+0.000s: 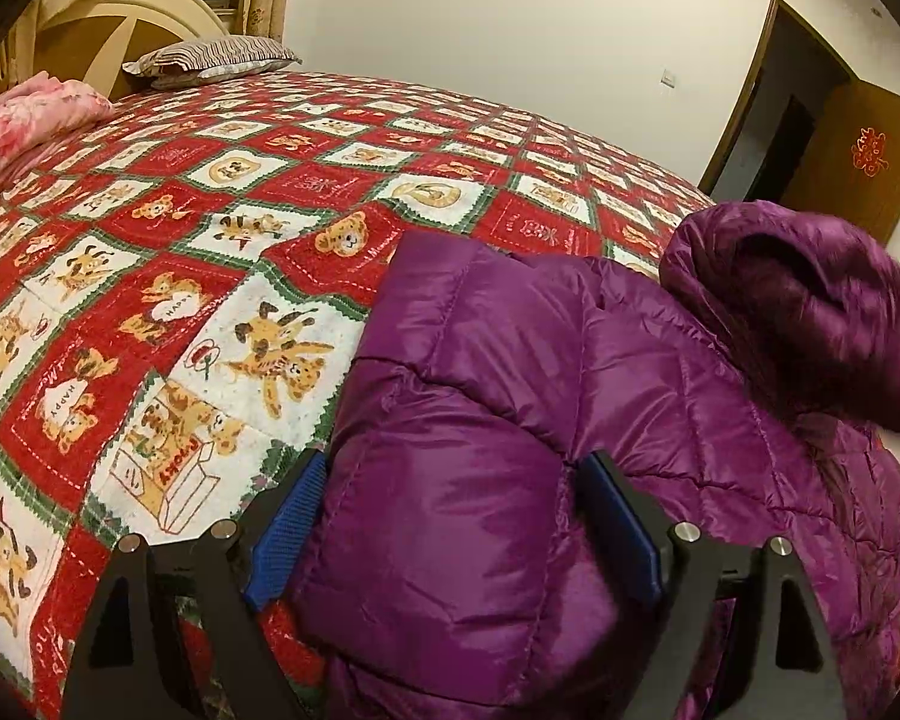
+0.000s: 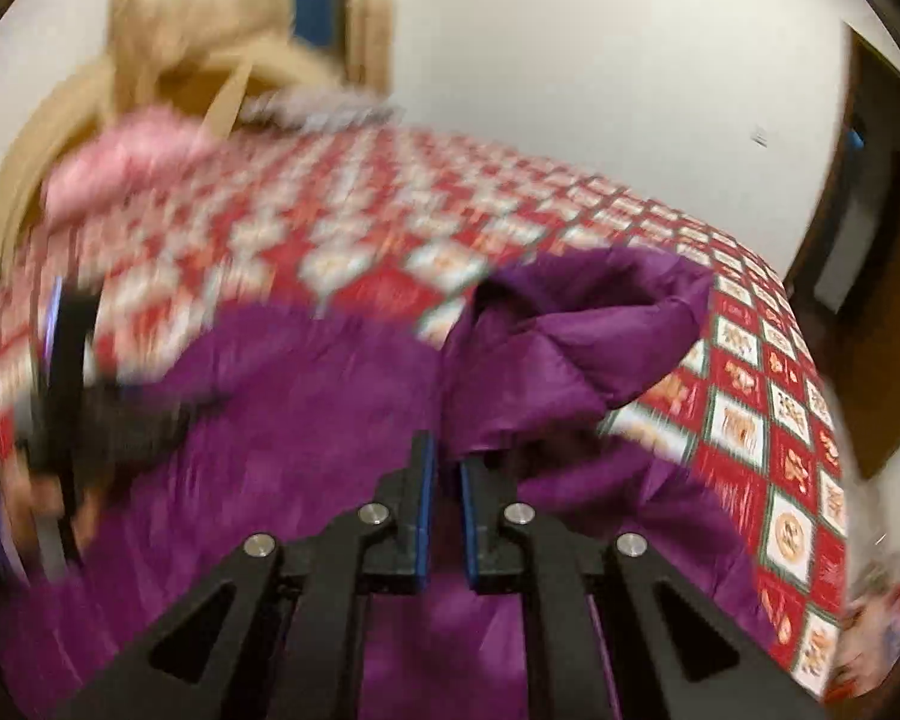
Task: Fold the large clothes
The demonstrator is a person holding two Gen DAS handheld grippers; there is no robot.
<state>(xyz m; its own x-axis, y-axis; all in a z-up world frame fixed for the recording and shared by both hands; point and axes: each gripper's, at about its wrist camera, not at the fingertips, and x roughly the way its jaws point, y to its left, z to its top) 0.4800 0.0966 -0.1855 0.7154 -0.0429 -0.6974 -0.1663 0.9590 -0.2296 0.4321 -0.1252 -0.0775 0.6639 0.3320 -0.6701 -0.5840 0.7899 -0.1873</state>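
A shiny purple padded jacket (image 1: 480,390) lies on the red and white bear-print bedspread (image 1: 210,240). My left gripper (image 1: 455,459) stands open and wide, with a thick fold of the jacket filling the gap between its blue pads. The hood part (image 1: 810,300) is lifted and blurred at the right. In the right wrist view, my right gripper (image 2: 447,453) is shut on a pinch of the jacket (image 2: 570,324), which rises in a peak from between the pads. The left gripper (image 2: 66,372) shows there as a black blur at the far left.
A pink folded blanket (image 1: 24,114) and a striped pillow (image 1: 210,57) lie by the cream headboard (image 1: 120,18). A brown door (image 1: 840,150) stands open past the bed's far right corner. The bedspread (image 2: 750,390) drops away at the right edge.
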